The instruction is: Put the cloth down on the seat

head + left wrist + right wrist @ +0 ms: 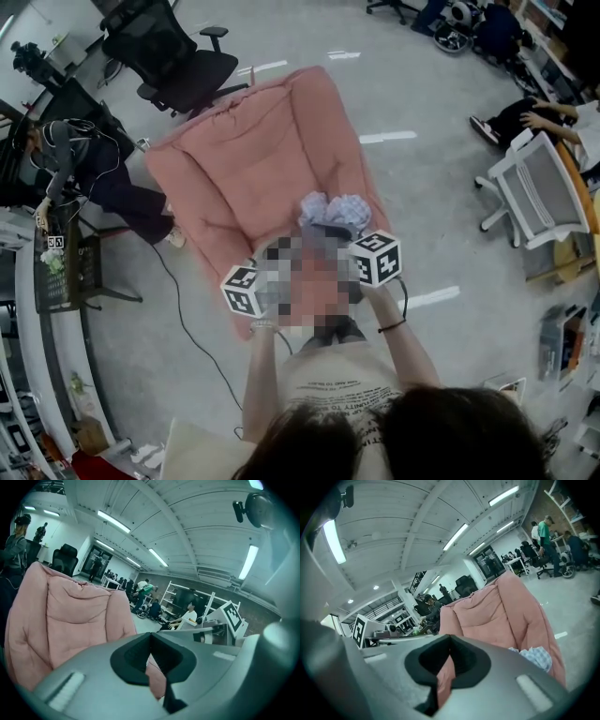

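A blue-and-white checked cloth [335, 210] lies crumpled on the front part of the pink padded seat [253, 159]. Both grippers are held over the seat's near end, just short of the cloth; a mosaic patch hides their jaws in the head view. The left gripper's marker cube [242, 289] and the right gripper's cube [377, 257] show beside it. My left gripper [151, 637] is shut with nothing in it, facing the pink backrest [70, 616]. My right gripper [450, 640] is also shut and empty. The cloth [536, 657] rests on the cushion [497, 611] to its right, apart from the jaws.
A black office chair [178, 56] stands behind the pink seat. A person in dark clothes [94, 164] is at the left by a small table. A white chair [539, 187] and a seated person [534, 117] are at the right. A cable [187, 309] runs over the floor.
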`<act>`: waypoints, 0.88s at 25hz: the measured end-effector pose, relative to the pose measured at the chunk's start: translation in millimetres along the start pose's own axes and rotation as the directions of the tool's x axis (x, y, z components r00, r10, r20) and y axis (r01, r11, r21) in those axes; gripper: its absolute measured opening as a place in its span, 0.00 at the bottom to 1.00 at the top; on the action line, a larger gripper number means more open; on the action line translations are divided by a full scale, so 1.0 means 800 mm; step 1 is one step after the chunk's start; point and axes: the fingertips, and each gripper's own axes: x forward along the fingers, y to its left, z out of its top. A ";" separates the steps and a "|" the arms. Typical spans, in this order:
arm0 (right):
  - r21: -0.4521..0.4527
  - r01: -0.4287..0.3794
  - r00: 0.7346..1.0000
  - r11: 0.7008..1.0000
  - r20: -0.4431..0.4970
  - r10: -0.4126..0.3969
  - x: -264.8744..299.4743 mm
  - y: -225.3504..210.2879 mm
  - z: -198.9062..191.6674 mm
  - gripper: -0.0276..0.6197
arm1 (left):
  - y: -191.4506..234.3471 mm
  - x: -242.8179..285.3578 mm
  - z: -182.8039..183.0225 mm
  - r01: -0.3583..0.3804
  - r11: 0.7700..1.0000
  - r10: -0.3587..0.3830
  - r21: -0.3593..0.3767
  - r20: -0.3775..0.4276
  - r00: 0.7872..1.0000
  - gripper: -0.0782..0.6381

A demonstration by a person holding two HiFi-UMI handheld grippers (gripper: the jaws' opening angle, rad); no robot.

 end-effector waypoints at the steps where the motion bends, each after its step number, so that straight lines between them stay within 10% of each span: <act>1: -0.012 -0.004 1.000 1.000 0.002 0.004 -0.001 0.003 0.002 0.05 | -0.002 0.000 0.002 0.004 1.000 -0.004 0.004 0.002 1.000 0.12; 22: -0.106 -0.029 0.998 0.994 0.049 0.034 -0.005 0.031 0.015 0.05 | -0.010 -0.016 0.005 0.034 0.999 -0.035 0.036 0.025 0.999 0.12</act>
